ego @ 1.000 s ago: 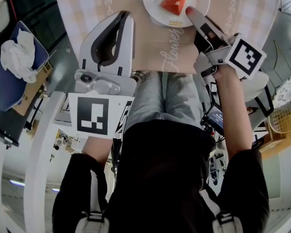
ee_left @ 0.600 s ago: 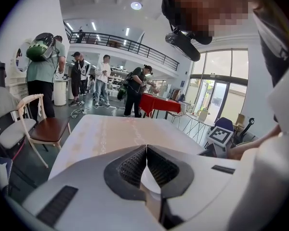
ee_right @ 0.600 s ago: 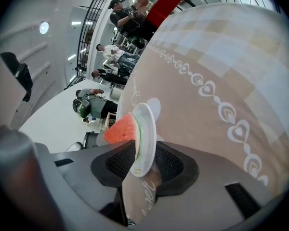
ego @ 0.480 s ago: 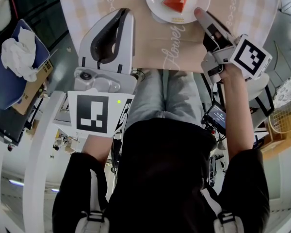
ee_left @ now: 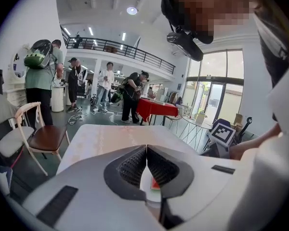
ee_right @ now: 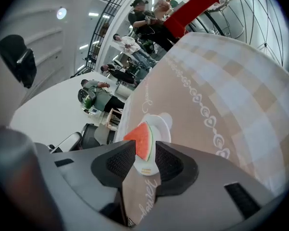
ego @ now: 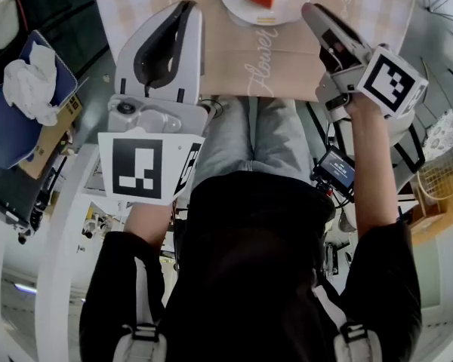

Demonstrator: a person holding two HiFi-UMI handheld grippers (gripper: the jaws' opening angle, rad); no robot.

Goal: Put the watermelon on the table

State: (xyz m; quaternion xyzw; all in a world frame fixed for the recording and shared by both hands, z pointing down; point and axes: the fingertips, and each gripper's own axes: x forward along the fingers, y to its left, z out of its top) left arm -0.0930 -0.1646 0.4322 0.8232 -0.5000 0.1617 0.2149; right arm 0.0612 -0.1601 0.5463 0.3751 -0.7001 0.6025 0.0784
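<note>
Two hand-held grippers reach over a beige checked tablecloth (ego: 234, 51). The left gripper (ego: 187, 7) has its ribbed fingers pressed together, tip to tip, with nothing between them. The right gripper (ego: 311, 10) has its fingers a narrow gap apart and empty. Just ahead of the right fingers, framed by that gap, a red triangular watermelon wedge (ee_right: 143, 141) lies on a round white plate (ee_right: 163, 121), touching neither pad. The plate sits ahead and to the right of the left fingers.

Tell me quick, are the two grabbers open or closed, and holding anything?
Left gripper: shut, empty.
Right gripper: open, empty; the watermelon sits on its plate beyond.
</note>
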